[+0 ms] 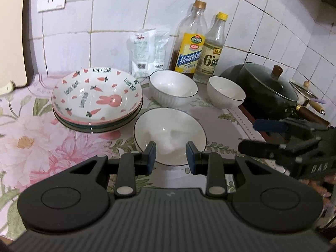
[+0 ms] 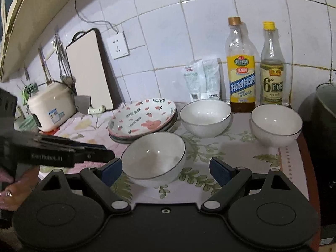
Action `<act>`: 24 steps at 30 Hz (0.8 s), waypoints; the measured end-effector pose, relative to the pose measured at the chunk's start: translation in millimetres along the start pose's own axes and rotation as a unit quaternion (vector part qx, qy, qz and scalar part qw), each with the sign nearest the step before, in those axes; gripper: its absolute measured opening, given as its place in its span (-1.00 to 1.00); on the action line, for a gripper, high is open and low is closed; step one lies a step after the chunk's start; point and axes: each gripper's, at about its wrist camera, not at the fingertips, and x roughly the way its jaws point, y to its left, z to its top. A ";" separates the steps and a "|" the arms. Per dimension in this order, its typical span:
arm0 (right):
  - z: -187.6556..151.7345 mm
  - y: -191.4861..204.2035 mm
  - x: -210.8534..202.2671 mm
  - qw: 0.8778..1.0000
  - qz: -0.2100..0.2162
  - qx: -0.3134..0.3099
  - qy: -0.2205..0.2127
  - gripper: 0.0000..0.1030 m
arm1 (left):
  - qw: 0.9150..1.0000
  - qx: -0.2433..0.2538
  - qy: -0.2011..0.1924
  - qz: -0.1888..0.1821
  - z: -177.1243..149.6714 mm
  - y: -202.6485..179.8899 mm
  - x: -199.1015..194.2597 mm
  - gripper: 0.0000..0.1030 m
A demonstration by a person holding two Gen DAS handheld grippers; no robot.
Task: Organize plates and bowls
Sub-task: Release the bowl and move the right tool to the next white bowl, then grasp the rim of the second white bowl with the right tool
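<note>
A stack of plates, the top one with a pink rabbit print (image 1: 97, 100) (image 2: 142, 119), sits on the floral counter. Three white bowls stand near it: a near bowl (image 1: 170, 135) (image 2: 154, 157), a middle bowl (image 1: 173, 88) (image 2: 205, 117) and a right bowl (image 1: 225, 92) (image 2: 276, 125). My left gripper (image 1: 171, 157) is open and empty, its fingers just above the near bowl's front rim. My right gripper (image 2: 166, 172) is open wide and empty, with the near bowl between its fingers but not touched. The right gripper also shows in the left wrist view (image 1: 294, 142).
Two bottles (image 1: 190, 42) (image 2: 241, 67) and a white bag (image 1: 147, 52) stand against the tiled wall. A black wok with a lid (image 1: 264, 88) sits on the stove at right. A rice cooker (image 2: 50, 107) and a cutting board (image 2: 90, 71) stand at left.
</note>
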 end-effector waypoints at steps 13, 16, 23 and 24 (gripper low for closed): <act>56.0 -17.5 1.8 1.000 -0.020 0.008 0.003 0.79 | 0.997 0.070 -0.007 0.031 56.5 -19.6 1.8 -0.20; 65.8 -32.3 15.9 0.999 -0.021 0.027 0.013 0.79 | 0.998 0.064 -0.003 0.024 70.9 -17.2 15.7 -0.17; 78.1 -70.7 58.8 0.992 -0.013 0.116 0.050 0.47 | 0.999 0.030 0.019 0.007 101.3 -0.4 69.3 -0.06; 78.2 -74.6 65.1 0.990 -0.011 0.128 0.056 0.45 | 0.999 0.030 0.022 0.008 104.5 1.8 79.2 -0.04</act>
